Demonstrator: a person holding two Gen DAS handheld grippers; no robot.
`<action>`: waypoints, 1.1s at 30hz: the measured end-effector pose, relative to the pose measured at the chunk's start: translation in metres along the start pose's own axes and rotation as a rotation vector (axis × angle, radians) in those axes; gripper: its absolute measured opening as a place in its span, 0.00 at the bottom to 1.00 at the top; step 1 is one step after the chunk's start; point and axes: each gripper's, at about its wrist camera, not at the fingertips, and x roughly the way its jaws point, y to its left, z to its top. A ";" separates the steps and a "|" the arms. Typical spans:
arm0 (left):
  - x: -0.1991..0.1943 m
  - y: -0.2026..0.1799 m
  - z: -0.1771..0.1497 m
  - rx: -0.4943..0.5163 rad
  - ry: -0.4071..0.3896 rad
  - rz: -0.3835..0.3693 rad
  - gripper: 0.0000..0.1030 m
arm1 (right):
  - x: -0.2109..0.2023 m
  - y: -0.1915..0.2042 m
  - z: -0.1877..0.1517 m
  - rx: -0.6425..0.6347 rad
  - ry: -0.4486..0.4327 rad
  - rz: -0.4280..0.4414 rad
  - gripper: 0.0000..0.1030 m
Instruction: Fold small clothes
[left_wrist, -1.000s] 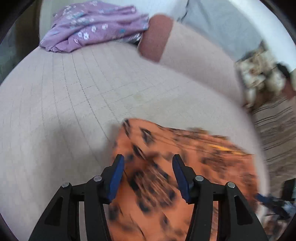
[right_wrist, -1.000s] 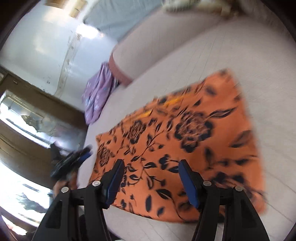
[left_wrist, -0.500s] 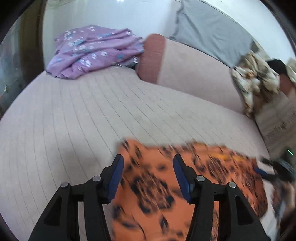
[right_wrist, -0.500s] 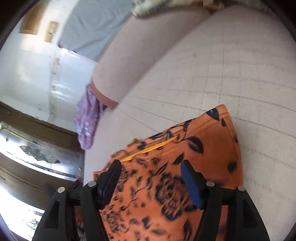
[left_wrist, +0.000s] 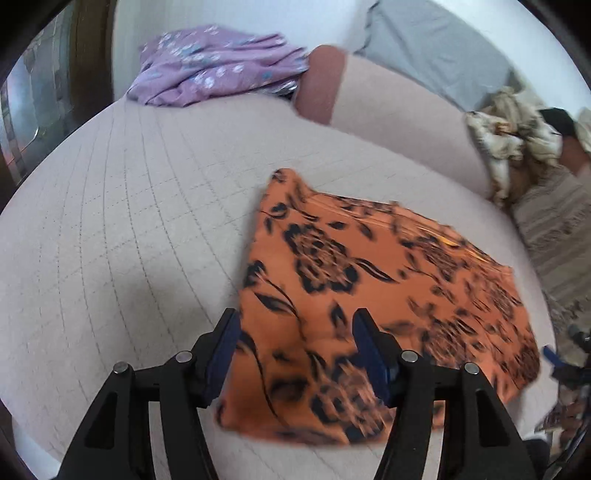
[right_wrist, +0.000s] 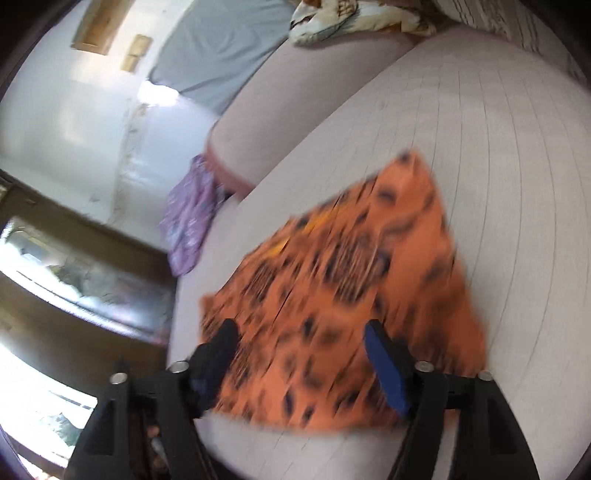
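**Both grippers spread above the orange floral cloth on the bed**

The left gripper (left_wrist: 295, 341) points steeply down at the near-left part of the orange garment (left_wrist: 373, 295), its black arms reaching in from the bottom of the left wrist view. Its blue-padded fingers (left_wrist: 369, 350) stand apart with nothing pinched between them; the cloth lies below the gap, and whether the tips touch it cannot be told. The right gripper (right_wrist: 301, 354) tilts down less sharply over the near edge of the same garment (right_wrist: 343, 288), fingers (right_wrist: 384, 365) likewise spread and holding nothing.

The jaws of both grippers have just been opening, and each gap is wider than a second ago. In the left wrist view the garment, which filled the lower frame then, now shows nearly whole, with its far-left corner peaked. The right wrist view has swung back, so more of the cloth is seen than half a second ago, though heavily blurred.

The garment is thin orange fabric printed with black flowers and leaves, lying flat in a rough four-sided shape on the bed (left_wrist: 122, 236), whose pale pinkish cover is quilted in a grid. A crumpled lilac floral cloth (left_wrist: 214, 62) sits at the far edge, beside a rounded bolster (left_wrist: 399, 122).
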 end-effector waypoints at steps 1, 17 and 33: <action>0.003 0.001 -0.007 0.002 0.019 0.009 0.67 | 0.001 -0.006 -0.012 0.026 0.008 0.019 0.76; 0.010 0.025 -0.039 -0.060 0.108 0.106 0.69 | -0.011 -0.091 -0.039 0.387 -0.148 -0.033 0.70; -0.006 0.027 -0.002 -0.060 0.008 0.139 0.70 | 0.009 -0.032 0.003 0.137 -0.093 -0.103 0.79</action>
